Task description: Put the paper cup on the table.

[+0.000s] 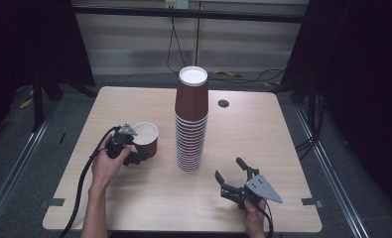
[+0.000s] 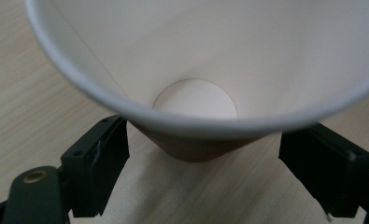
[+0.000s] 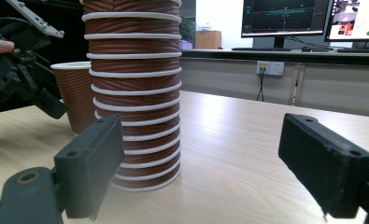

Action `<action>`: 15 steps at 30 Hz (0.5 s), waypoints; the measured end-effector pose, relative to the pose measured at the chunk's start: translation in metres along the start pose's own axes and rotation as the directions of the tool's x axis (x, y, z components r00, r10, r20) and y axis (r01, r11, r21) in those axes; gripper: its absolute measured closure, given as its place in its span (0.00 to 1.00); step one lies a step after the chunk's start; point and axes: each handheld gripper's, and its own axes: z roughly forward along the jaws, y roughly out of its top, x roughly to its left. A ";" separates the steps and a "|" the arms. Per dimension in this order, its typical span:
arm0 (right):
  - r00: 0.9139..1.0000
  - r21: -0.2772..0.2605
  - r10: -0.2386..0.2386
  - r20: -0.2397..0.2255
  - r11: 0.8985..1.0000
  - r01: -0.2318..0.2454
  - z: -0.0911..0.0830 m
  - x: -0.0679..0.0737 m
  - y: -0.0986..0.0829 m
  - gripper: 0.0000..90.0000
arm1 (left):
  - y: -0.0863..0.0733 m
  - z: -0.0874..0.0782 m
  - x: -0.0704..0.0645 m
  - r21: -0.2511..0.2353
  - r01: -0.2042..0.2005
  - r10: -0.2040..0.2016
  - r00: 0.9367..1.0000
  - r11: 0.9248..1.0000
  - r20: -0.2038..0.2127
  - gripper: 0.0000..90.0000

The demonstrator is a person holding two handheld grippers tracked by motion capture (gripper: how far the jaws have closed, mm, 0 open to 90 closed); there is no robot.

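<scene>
A tall stack of upside-down brown paper cups [image 1: 191, 119] stands mid-table. Just left of it a single brown cup [image 1: 146, 139] sits upright, its inside white. My left gripper [image 1: 140, 148] is at that cup's near left side. In the left gripper view the cup [image 2: 196, 93] lies between the two jaws of the gripper [image 2: 203, 177], which stand open with a gap on each side. My right gripper [image 1: 230, 170] hovers open near the front right, with nothing in it. Its view looks past the gripper [image 3: 201, 158] at the stack [image 3: 135, 93], the single cup [image 3: 77, 98] and the left gripper [image 3: 28, 79].
The wooden table [image 1: 263, 139] has a small round dark hole [image 1: 223, 103] at the back right of the stack. Cables [image 1: 233, 74] lie on the floor beyond the table. Monitors [image 3: 285, 18] stand on a far desk.
</scene>
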 end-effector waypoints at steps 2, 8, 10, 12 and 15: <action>1.000 0.000 0.000 0.000 1.000 0.000 0.000 0.000 0.000 0.15 | -0.003 -0.002 -0.003 -0.008 0.004 -0.004 1.000 1.000 -0.002 0.18; 1.000 0.000 0.000 0.000 1.000 0.000 0.000 0.000 0.000 0.15 | -0.012 -0.012 -0.010 -0.079 -0.003 0.002 1.000 0.997 -0.016 0.18; 1.000 0.001 0.000 0.000 1.000 0.000 0.000 0.000 0.000 0.15 | -0.015 -0.016 -0.014 -0.107 0.004 -0.006 1.000 0.994 -0.018 0.18; 1.000 0.000 0.000 0.000 1.000 0.000 0.000 0.000 0.000 0.15 | -0.018 -0.020 -0.018 -0.137 0.008 -0.011 1.000 0.991 -0.022 0.18; 1.000 0.000 0.000 0.001 1.000 0.000 0.000 0.000 0.000 0.15 | -0.025 -0.025 -0.027 -0.176 -0.017 0.011 0.999 0.984 -0.036 0.19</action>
